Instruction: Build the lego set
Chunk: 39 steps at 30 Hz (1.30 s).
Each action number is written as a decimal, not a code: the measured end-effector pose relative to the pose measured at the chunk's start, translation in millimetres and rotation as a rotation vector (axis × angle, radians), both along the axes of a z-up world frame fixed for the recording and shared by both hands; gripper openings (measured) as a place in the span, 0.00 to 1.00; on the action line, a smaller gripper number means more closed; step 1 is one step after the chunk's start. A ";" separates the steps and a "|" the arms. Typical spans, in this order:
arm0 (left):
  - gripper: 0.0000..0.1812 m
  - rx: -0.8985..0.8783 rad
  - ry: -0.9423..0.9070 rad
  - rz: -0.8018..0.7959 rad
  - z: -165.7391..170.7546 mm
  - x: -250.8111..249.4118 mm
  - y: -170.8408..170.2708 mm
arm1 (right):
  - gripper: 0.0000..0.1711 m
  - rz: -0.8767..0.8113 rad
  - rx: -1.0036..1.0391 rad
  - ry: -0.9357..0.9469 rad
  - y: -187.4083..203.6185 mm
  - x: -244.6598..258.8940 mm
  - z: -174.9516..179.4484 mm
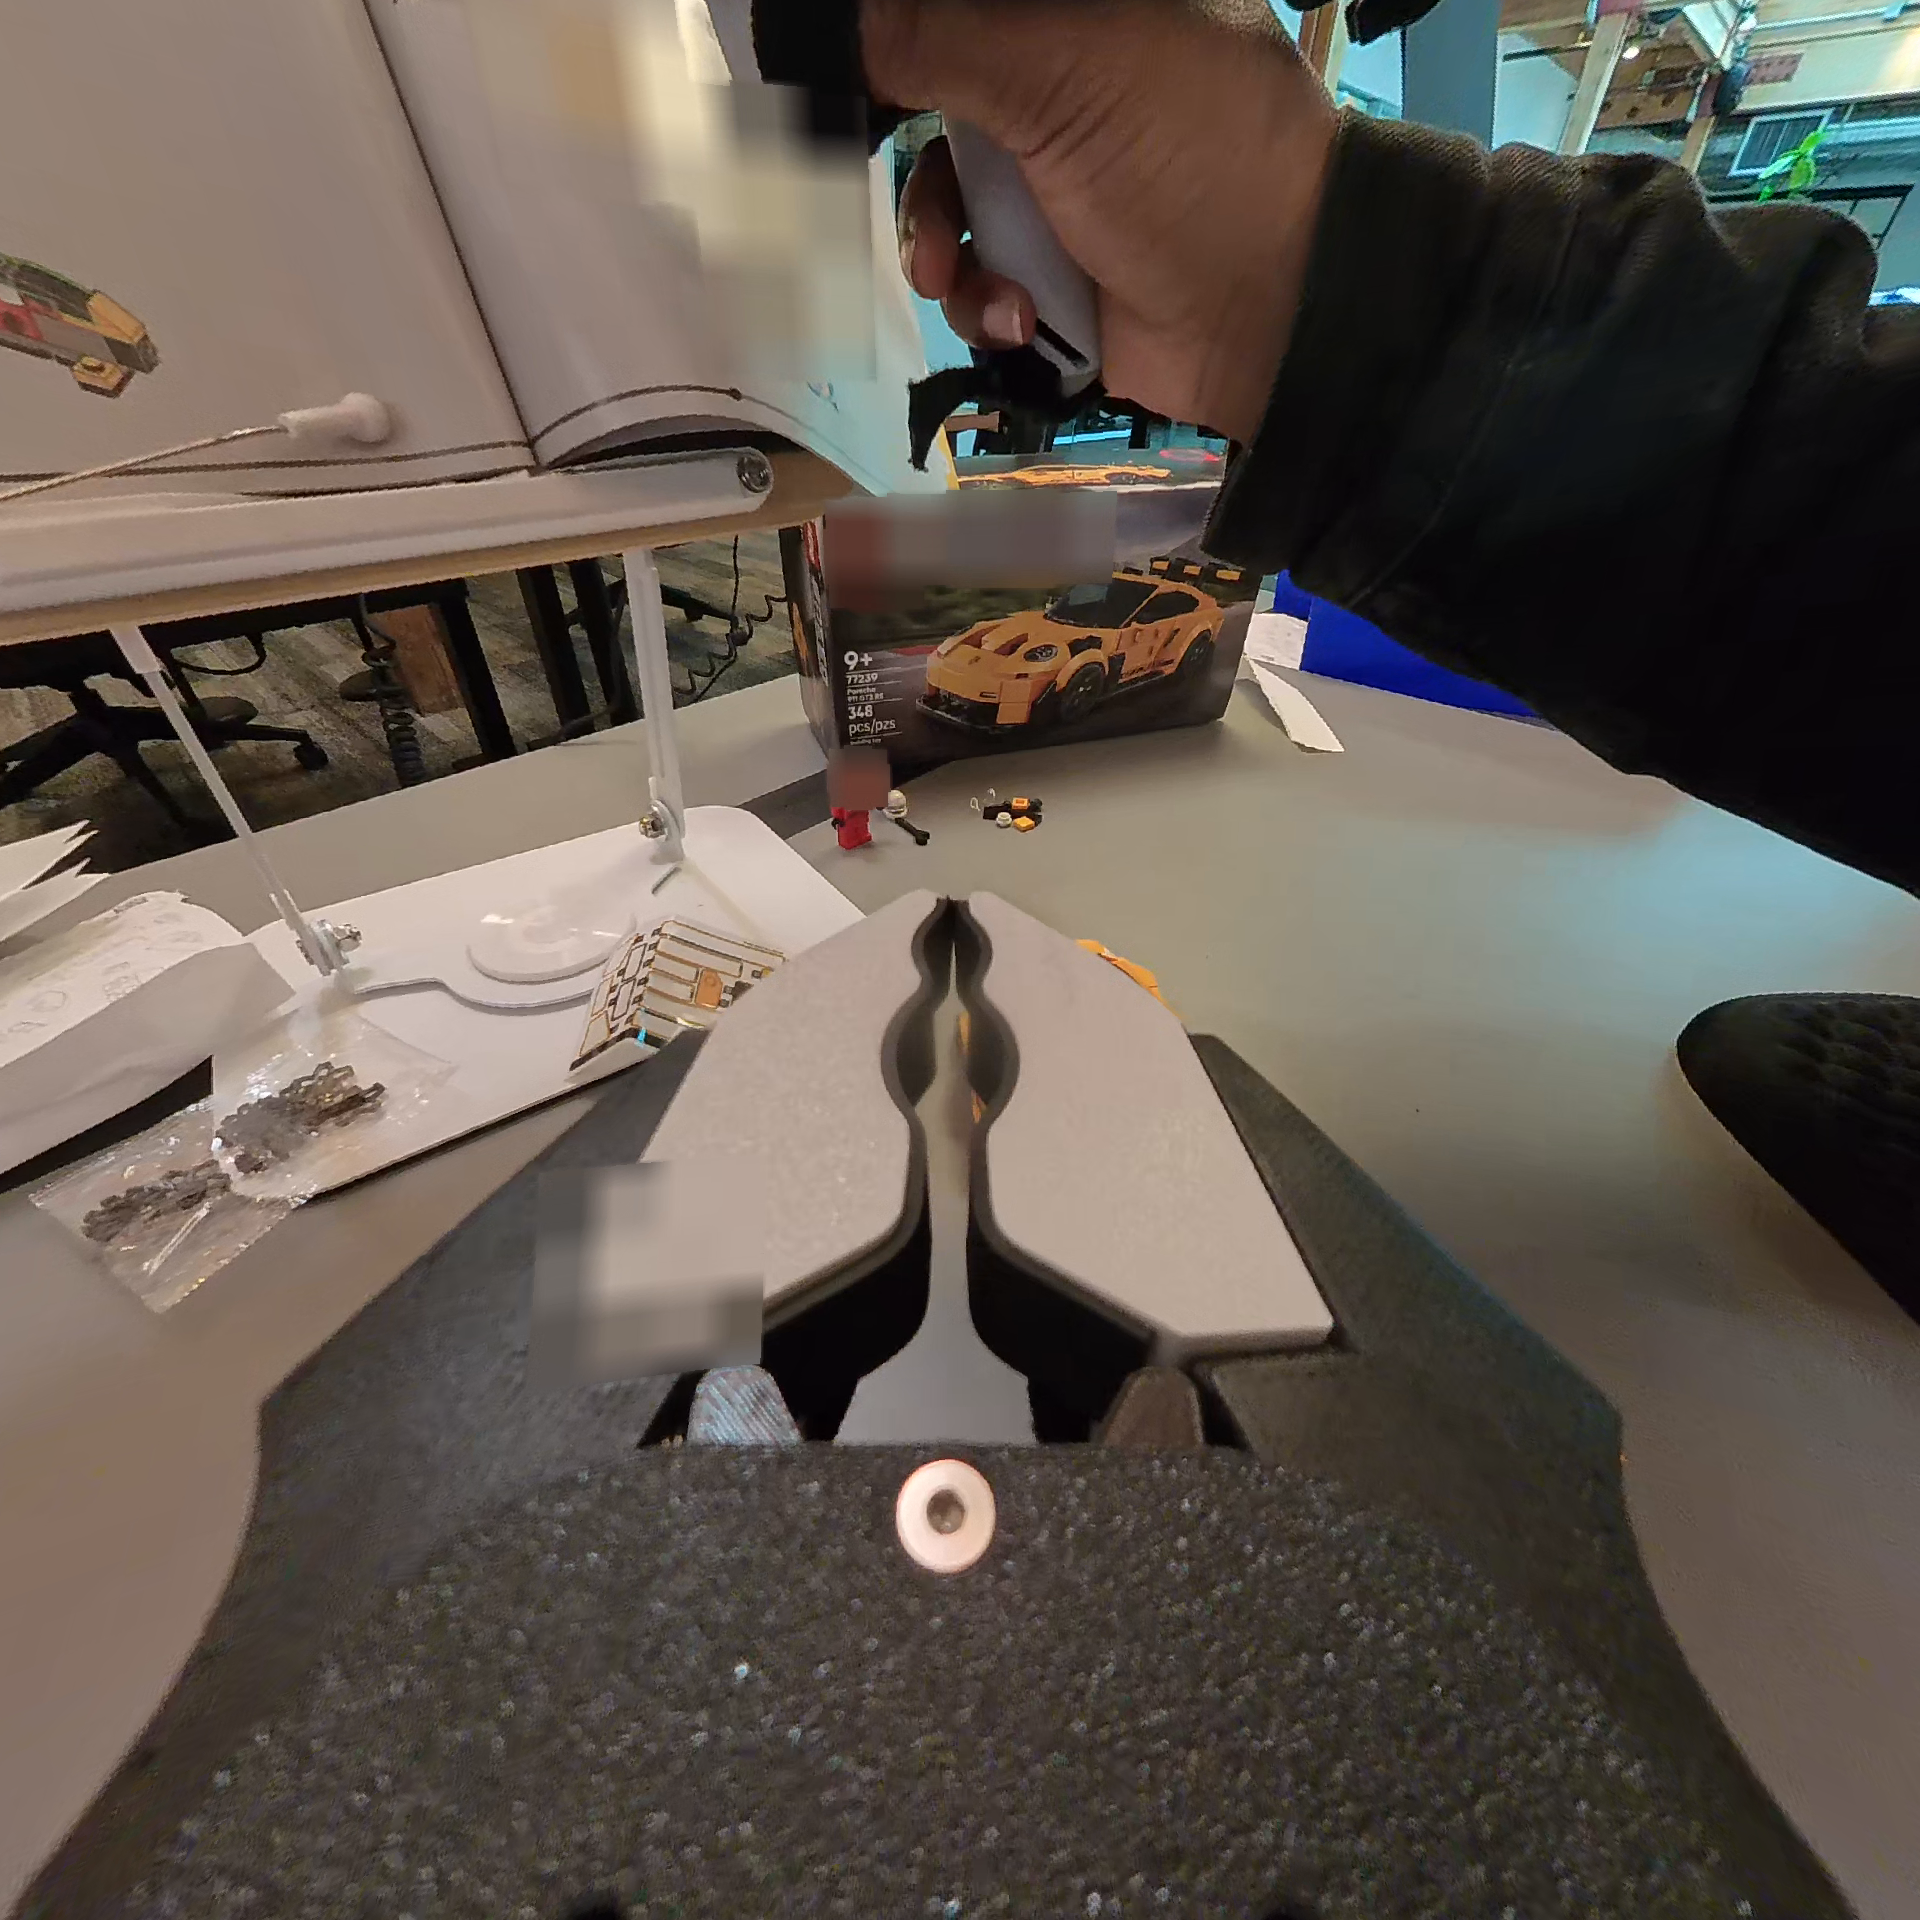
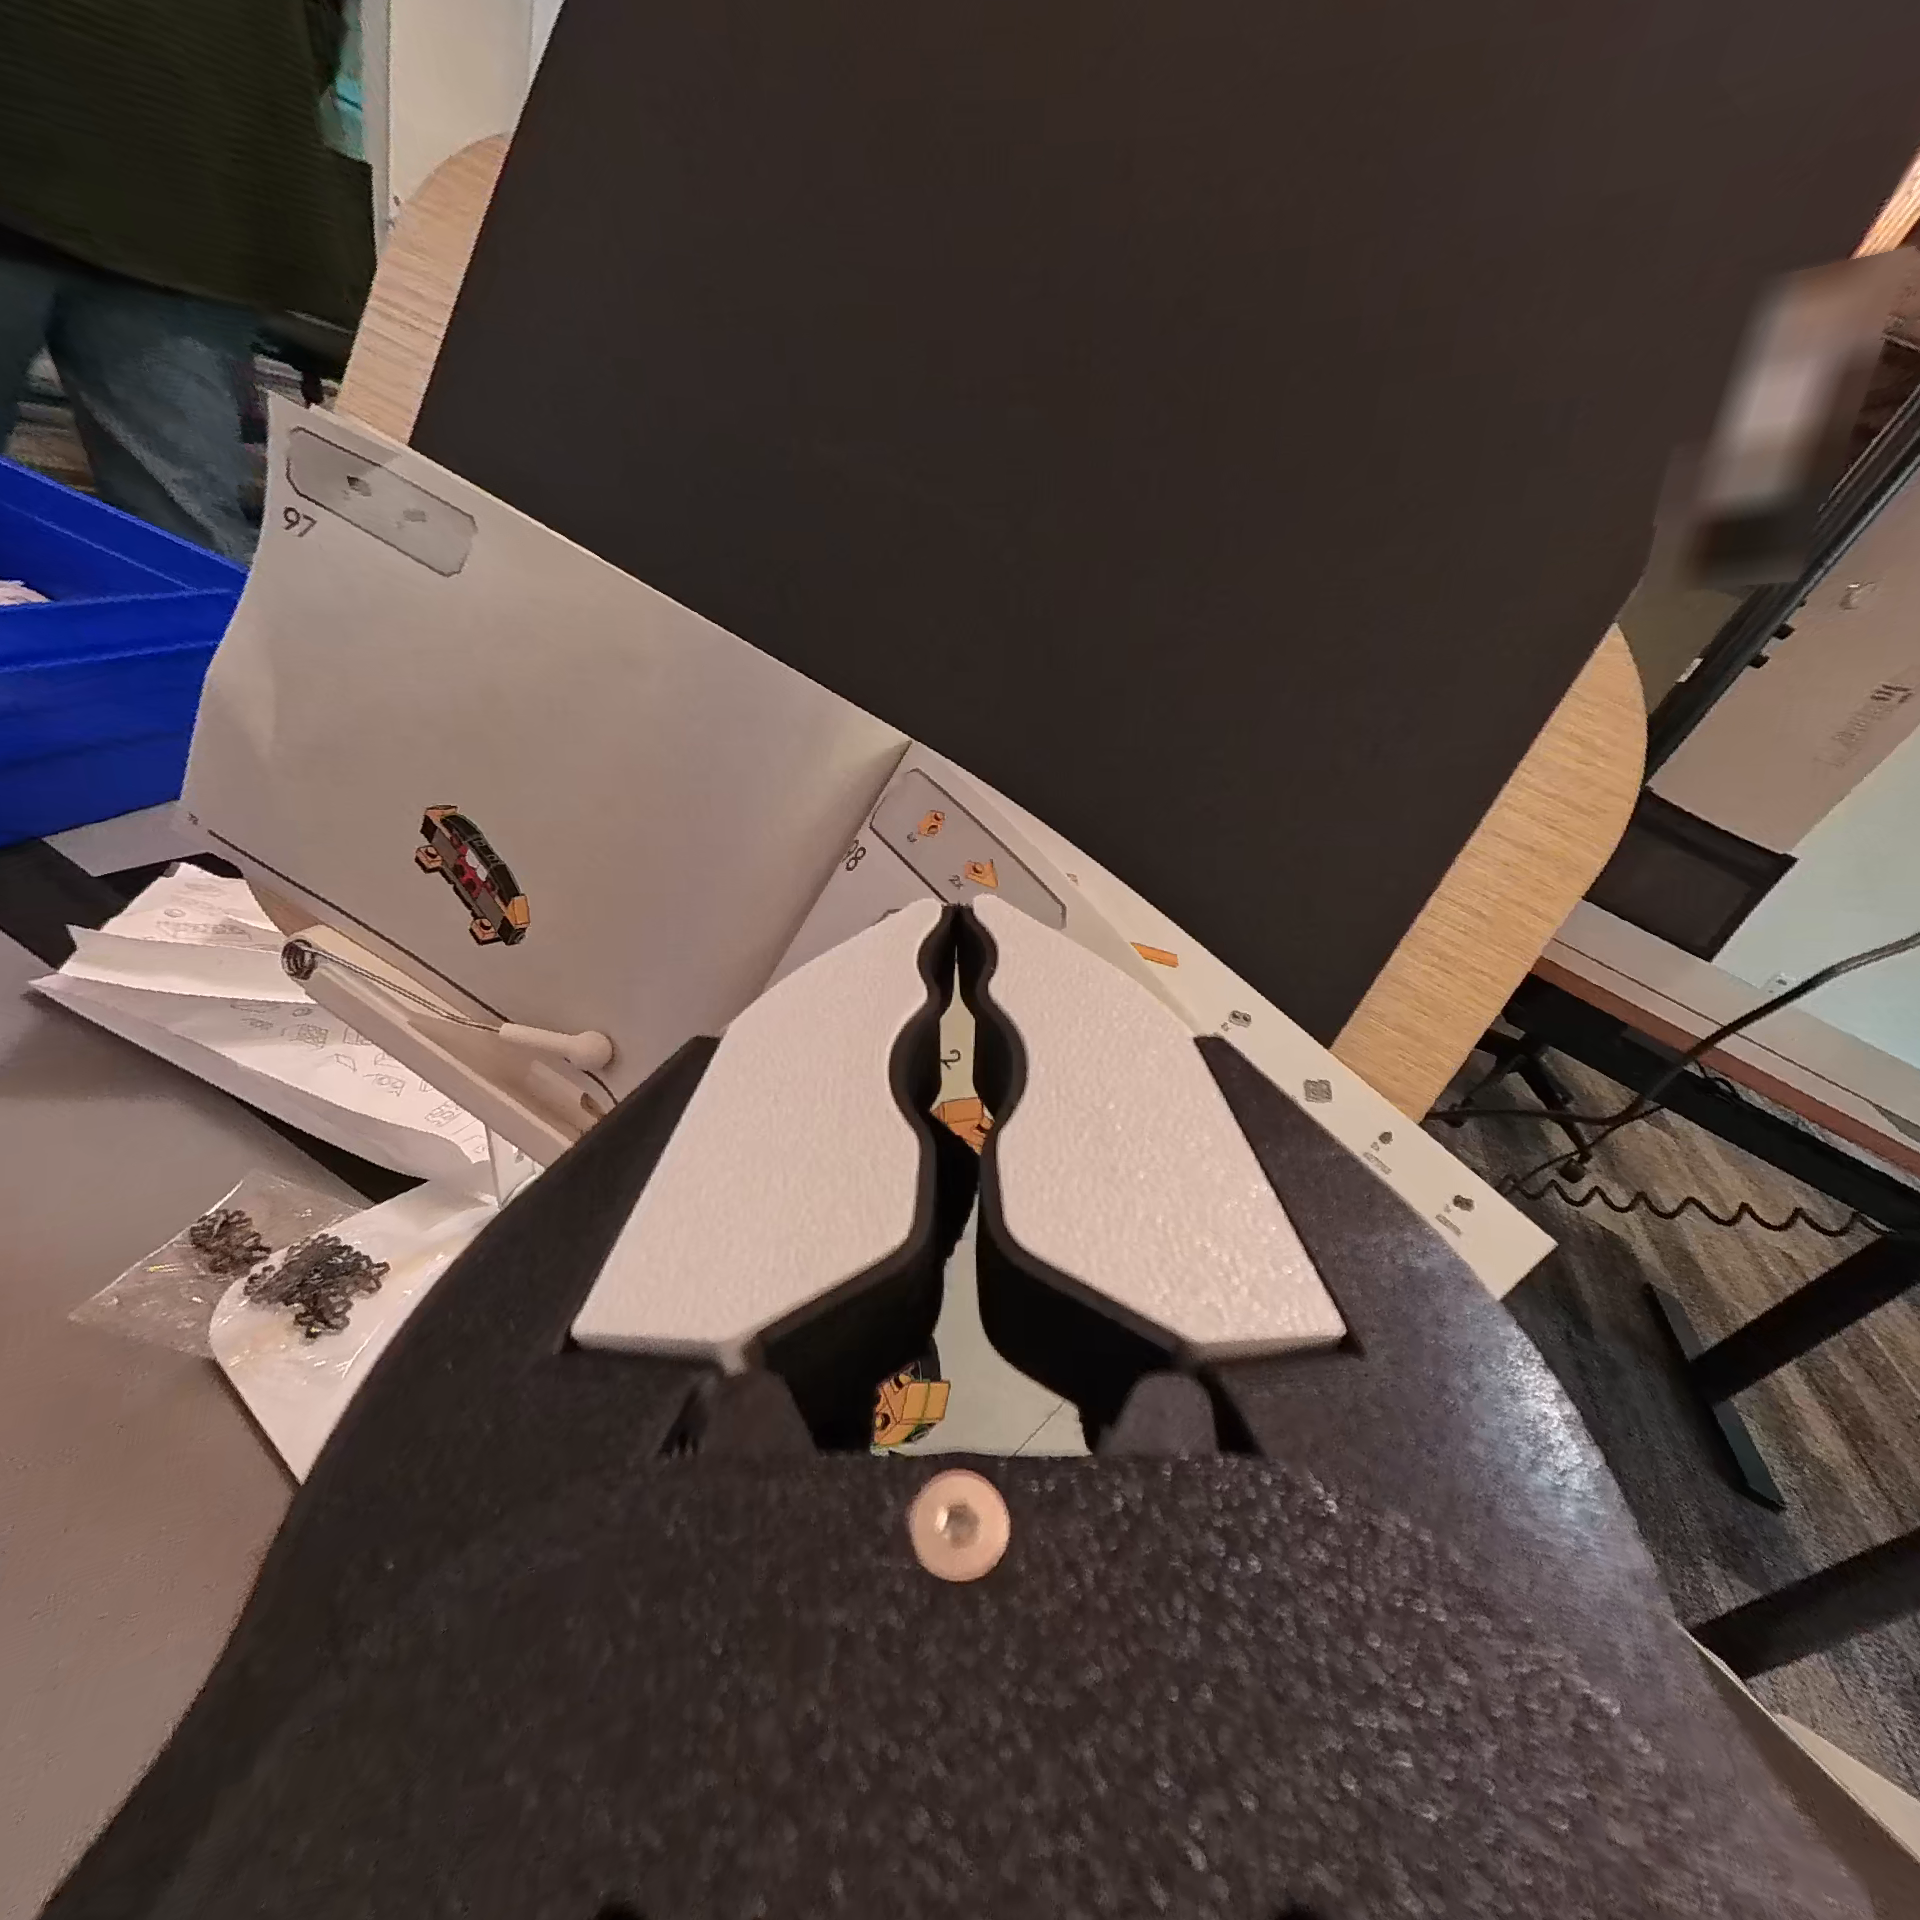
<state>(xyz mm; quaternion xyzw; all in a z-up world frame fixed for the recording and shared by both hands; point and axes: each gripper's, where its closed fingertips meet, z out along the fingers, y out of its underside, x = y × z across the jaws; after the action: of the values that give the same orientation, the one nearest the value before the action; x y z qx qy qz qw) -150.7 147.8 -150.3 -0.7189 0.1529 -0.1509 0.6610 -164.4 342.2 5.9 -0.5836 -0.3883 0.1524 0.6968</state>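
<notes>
Right gripper (image 2: 961, 914) closed, empty, at instruction booklet (image 2: 540, 727); left gripper (image 1: 958, 906) closed, empty. Risk: knocking booklet off stand.

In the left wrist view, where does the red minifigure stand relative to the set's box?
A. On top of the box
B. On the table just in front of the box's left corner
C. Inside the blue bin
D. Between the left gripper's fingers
B: the red minifigure stands on the grey table just in front of the box, near its left corner, well beyond the left gripper.
</notes>
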 end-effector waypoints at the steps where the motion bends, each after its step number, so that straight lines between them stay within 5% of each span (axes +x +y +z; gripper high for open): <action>1: 0.00 0.001 0.000 0.000 0.4 -0.1 -0.1 | 0.00 0.001 0.000 -0.001 -0.3 -0.3 0.1; 16: 0.00 0.010 -0.009 0.003 3.9 -1.0 -1.4 | 0.00 0.037 0.003 -0.065 -19.3 -26.6 -13.6; 28: 0.00 0.019 -0.004 0.009 6.5 -1.2 -2.5 | 0.00 0.069 -0.015 0.051 -59.1 19.3 -11.8; 39: 0.00 0.059 0.029 0.024 23.2 0.3 -8.8 | 0.00 0.107 -0.321 0.136 -128.5 132.0 -124.2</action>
<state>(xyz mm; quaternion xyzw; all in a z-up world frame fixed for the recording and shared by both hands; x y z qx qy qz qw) -150.4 139.1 -127.2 -0.7031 0.1583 -0.1281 0.6813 -32.4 213.7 -118.3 -0.6542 -0.3417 0.2884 0.6100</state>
